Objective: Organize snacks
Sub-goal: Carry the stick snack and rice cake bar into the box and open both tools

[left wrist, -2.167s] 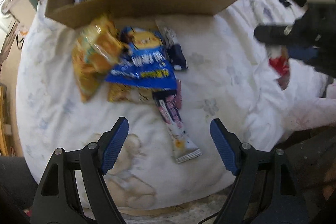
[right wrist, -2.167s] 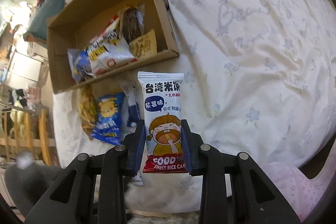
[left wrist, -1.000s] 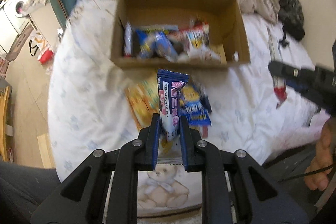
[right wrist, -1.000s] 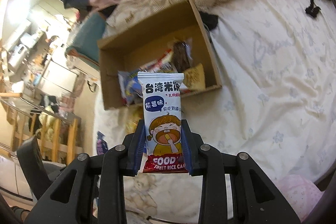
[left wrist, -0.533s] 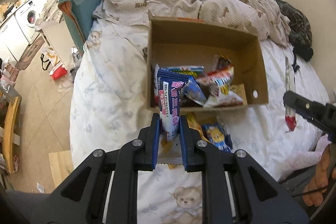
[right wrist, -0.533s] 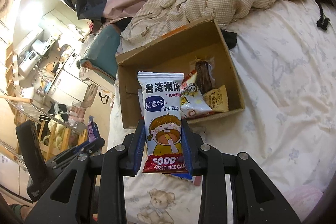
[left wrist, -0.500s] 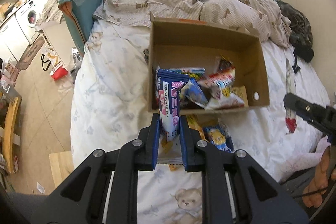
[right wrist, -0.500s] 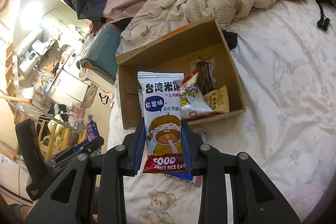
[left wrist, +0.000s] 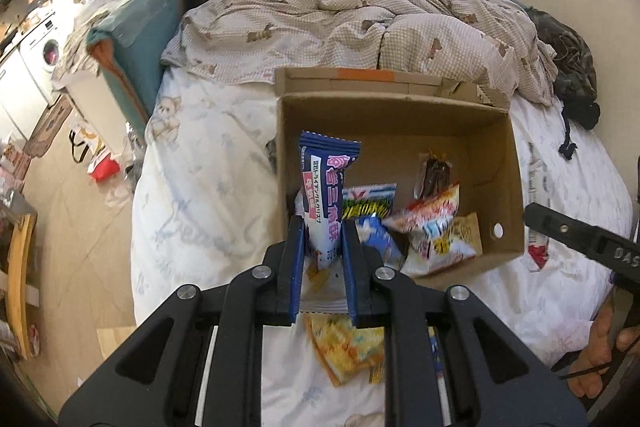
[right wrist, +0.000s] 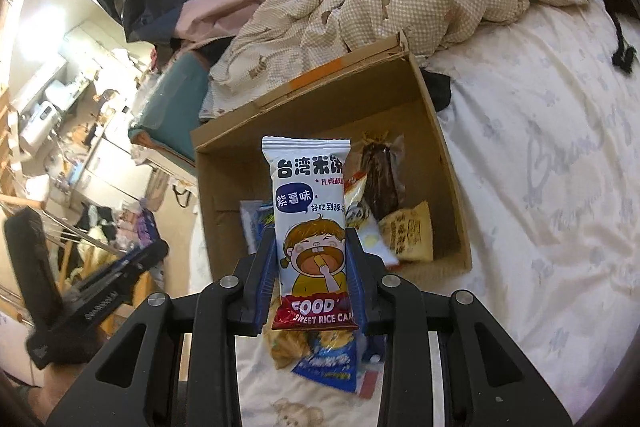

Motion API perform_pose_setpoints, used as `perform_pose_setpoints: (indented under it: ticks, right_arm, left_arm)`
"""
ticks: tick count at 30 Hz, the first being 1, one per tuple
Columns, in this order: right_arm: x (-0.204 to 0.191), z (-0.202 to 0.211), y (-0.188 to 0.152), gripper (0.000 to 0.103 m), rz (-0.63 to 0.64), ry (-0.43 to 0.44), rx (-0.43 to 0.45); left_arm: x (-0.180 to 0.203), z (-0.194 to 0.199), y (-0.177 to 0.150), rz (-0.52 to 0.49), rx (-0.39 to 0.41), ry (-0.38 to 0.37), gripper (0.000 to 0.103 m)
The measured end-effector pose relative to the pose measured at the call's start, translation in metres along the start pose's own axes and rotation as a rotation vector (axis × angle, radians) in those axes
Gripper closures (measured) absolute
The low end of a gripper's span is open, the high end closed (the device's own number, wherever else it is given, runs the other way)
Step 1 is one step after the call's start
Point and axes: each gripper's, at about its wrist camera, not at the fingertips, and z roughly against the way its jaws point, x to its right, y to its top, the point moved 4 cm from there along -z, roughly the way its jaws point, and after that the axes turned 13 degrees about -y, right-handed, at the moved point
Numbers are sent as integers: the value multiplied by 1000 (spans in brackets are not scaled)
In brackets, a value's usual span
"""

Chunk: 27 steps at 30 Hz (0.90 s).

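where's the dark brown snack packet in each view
left wrist: the dark brown snack packet stands right of centre, inside the cardboard box, above the other packets.
right wrist: it is at centre, just right of the held rice cake pack.
Shared landmark: the cardboard box.

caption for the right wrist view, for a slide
Right gripper holds a rice cake packet above the cardboard box of snacks.

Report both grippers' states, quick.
Left gripper: shut on the dark blue snack bar.
Right gripper: shut on the white rice cake packet.
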Motion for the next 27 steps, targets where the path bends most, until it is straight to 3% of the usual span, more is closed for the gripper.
perform_pose_setpoints:
  ticks: [9,17,20,27]
  right_arm:
    - [15,-26,14,69,7,-117,-21]
    - [32,-40,2,69,1,-180,-60]
    - [34,-39,0,69,36,-212,-51]
    - [36,-39,6,69,-8,-205,-39]
  left_arm:
    - [-2,-46,4,-21,-17,-20,88]
    - [-2,-64,6,-66,-19,-4,88]
    - [-4,-70,5,-39,-44,-19,88]
    - [-1,-69,5,-31,-41,-26,88]
